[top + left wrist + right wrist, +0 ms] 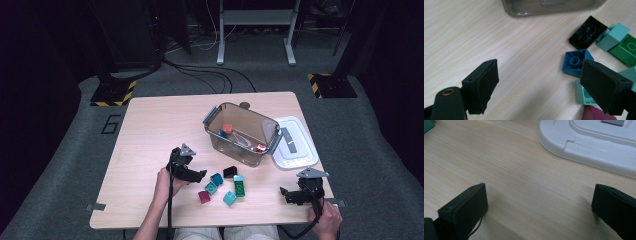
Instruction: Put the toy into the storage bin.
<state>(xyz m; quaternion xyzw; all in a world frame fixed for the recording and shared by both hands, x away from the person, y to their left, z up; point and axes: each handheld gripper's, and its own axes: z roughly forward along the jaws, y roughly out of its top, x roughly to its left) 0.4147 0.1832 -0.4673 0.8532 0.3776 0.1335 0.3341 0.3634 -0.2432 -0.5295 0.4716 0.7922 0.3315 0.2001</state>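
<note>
**Ana:** Six loose plastic building bricks sit bunched on the pale wooden counter (150,130), and the left claw (200,175) hangs released just left of them, nothing between its jaws. What worries you?

**Ben:** Crowding. In the left gripper view the blue studded brick (575,62) lies hollow side up, right beside the right-hand jaw, with a pale mint brick (584,96) touching it below and a maroon brick (596,115) at the lower edge. If the claw drops as it stands, that jaw could land on top of the blue one, or clamp two bricks together.

**Ana:** And those behind?

**Ben:** The black two-stud brick (587,32), a light teal brick (612,37) and a green brick (626,48) lie close by. A sideways nudge would likely push the blue brick into them and scatter the lot.

**Ana:** Moving right, the clear smoky plastic storage bin (242,132)?

**Ben:** It holds a few bricks and stands near the cluster. A tilted grip on a hollow brick may slip on the way over its rim.

**Ana:** Its lid?

**Ben:** The white plastic lid (295,145) lies flat beside the bin, out of the path.

**Ana:** And the right claw (287,195)?

**Ben:** Spread wide and empty over bare wood near the counter's front right corner, well apart from the bricks. Little risk there, I'd judge.
</note>
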